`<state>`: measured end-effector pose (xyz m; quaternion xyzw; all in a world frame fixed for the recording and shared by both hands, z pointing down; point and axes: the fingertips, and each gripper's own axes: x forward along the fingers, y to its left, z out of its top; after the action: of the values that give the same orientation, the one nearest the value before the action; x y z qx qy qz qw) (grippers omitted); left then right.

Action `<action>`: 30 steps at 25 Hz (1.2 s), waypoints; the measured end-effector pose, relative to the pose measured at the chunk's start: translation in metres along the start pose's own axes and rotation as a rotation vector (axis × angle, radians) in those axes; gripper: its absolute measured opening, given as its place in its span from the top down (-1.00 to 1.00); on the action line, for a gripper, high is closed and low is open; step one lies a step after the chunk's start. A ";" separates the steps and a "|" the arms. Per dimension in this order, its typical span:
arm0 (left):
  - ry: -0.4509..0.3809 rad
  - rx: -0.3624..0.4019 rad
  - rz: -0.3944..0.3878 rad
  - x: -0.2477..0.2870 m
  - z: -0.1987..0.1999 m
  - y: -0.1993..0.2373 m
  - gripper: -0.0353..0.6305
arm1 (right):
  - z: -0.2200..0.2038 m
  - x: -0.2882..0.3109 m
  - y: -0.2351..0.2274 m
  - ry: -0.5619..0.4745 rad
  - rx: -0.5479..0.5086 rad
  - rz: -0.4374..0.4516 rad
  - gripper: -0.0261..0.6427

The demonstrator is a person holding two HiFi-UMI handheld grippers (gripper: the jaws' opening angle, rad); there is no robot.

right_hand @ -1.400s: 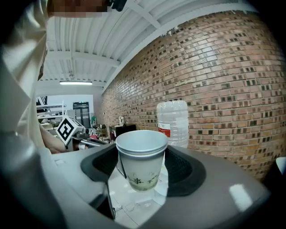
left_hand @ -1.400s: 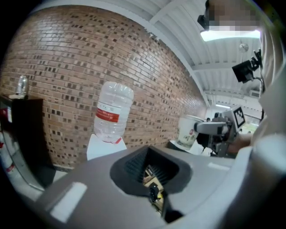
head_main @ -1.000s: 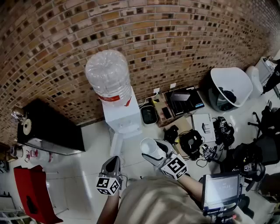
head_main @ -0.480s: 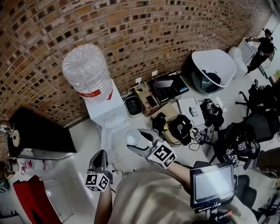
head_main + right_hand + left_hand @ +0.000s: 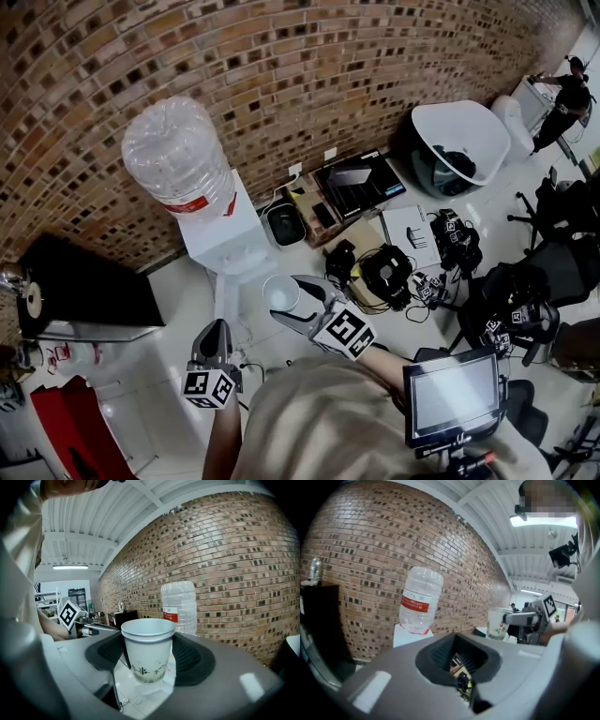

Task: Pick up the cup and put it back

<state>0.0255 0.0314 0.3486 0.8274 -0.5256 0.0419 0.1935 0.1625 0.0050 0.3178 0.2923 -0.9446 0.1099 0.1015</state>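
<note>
Two grippers are mine, and only the right one carries anything. My right gripper point(image 5: 149, 662) is clamped on the cup point(image 5: 148, 648): its dark pads press the cup's left and right sides, just under the rim. The cup stands upright at the middle of the right gripper view, mouth up and showing nothing inside. Its rim rises above the pads, and its base, with a band of dark print, hangs below them, clear of the white floor point(image 5: 183, 291).

From the head view, the cup sits just left of centre frame, at the tip of the right gripper. That gripper's marker cube point(image 5: 343, 334) lies to its lower right. The water dispenser point(image 5: 225, 246) is to the cup's upper left, apart from it, with the big bottle point(image 5: 175, 156) on top against the brick wall point(image 5: 281, 66).

My left gripper point(image 5: 214, 337) is at the lower left of that frame, well apart from the cup and pointing toward the dispenser. Its jaws are together, with nothing between them. In the left gripper view only a thin slit between the pads shows a bit of clutter beyond. That view catches the cup at the right of the frame, level with the bottle.
</note>
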 end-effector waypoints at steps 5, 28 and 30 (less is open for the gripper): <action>0.002 -0.005 -0.039 0.013 -0.001 -0.014 0.89 | -0.004 0.003 -0.014 0.004 0.001 0.020 -0.04; 0.036 -0.071 0.172 0.015 -0.024 -0.045 0.71 | -0.041 -0.026 -0.087 0.050 0.031 0.107 -0.04; 0.039 -0.090 0.226 0.007 -0.029 -0.042 0.71 | -0.047 -0.024 -0.097 0.071 0.037 0.119 -0.04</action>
<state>0.0698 0.0518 0.3655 0.7525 -0.6129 0.0558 0.2344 0.2434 -0.0481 0.3716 0.2334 -0.9539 0.1434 0.1230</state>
